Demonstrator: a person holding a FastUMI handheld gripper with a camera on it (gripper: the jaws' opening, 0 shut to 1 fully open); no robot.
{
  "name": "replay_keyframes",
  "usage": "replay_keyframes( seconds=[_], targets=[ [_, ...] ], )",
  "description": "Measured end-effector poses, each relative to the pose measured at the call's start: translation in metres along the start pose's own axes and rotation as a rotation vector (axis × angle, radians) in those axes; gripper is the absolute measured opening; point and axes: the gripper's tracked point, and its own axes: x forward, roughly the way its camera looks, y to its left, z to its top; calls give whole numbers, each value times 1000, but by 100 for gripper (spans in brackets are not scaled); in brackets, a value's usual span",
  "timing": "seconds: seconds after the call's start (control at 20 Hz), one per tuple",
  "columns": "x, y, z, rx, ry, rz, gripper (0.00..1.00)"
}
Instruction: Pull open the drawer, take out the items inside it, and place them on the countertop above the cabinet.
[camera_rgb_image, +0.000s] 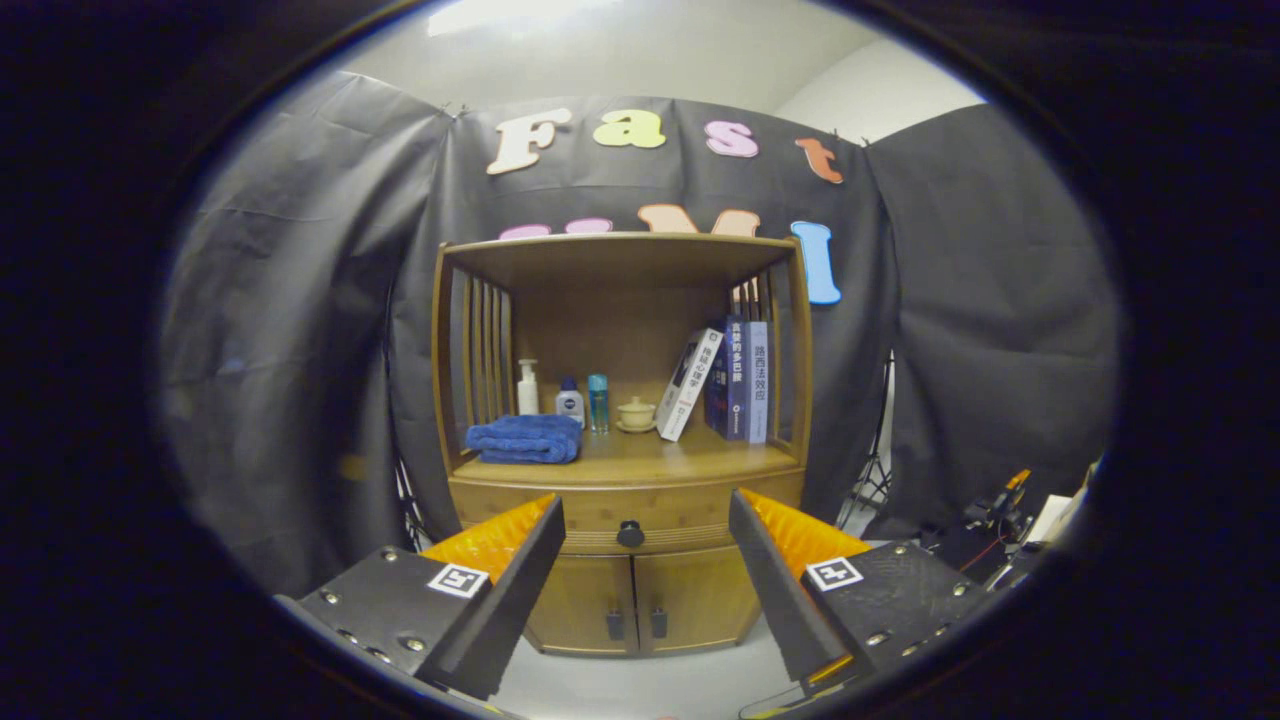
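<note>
Fingers of the gripper spread wide, gripping nothing, squared up on the drawer knob dead ahead; drawer closed beneath the countertop, so that knob looks the target

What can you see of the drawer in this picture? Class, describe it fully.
The drawer is a wide, shallow front of warm brown wood, shut flush in the cabinet. It sits just under the countertop and above two small doors. A round dark knob sits at the middle of its lower edge. Nothing touches it: the gripper is open, its fingers short of the drawer, framing the knob. What it holds is hidden.
</note>
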Motion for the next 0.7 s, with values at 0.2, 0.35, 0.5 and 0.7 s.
replay_keyframes(
  seconds=[0.2,0.35,0.5,0.7],
  targets=[
    [8,-1,-5,-7,2,-2,100],
    [18,3,-6,-10,-16,-1,100],
    [33,13,-17,-16,-11,18,100],
    [58,20,-38,-35,7,26,100]
  ],
)
